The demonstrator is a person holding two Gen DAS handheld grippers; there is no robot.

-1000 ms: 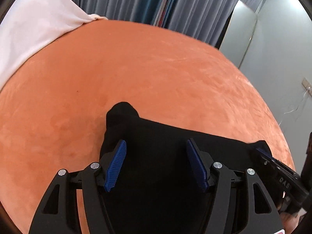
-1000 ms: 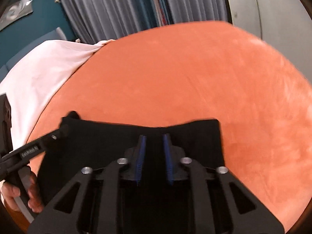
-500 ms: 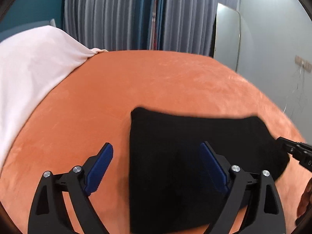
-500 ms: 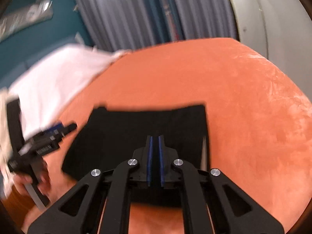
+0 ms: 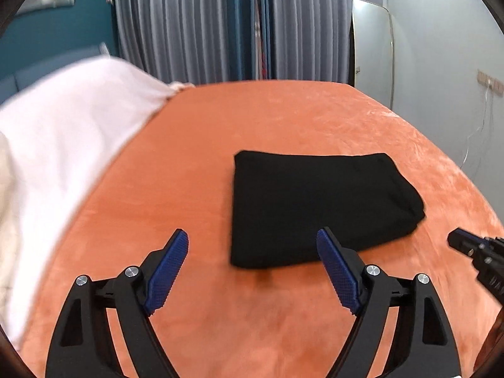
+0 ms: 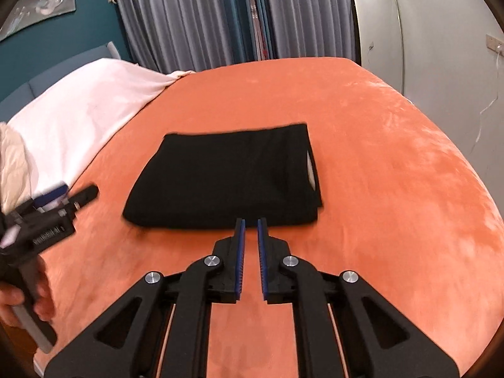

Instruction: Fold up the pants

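Observation:
The black pants lie folded into a compact rectangle on the orange bed cover; they also show in the right wrist view. My left gripper is open and empty, held above the cover just short of the pants' near-left edge. My right gripper has its jaws nearly closed with a narrow gap, nothing between them, just short of the pants' near edge. The left gripper also shows at the left of the right wrist view, and the right gripper's tip shows at the right of the left wrist view.
A white blanket covers the bed's left side. Grey curtains hang behind the bed. A white panel leans against the wall at the right. The bed's near-left edge shows beside the person's hand.
Both grippers have pulled back and up off the pants. The right gripper let go of the fabric. The pants now lie flat and folded, apart from both grippers.

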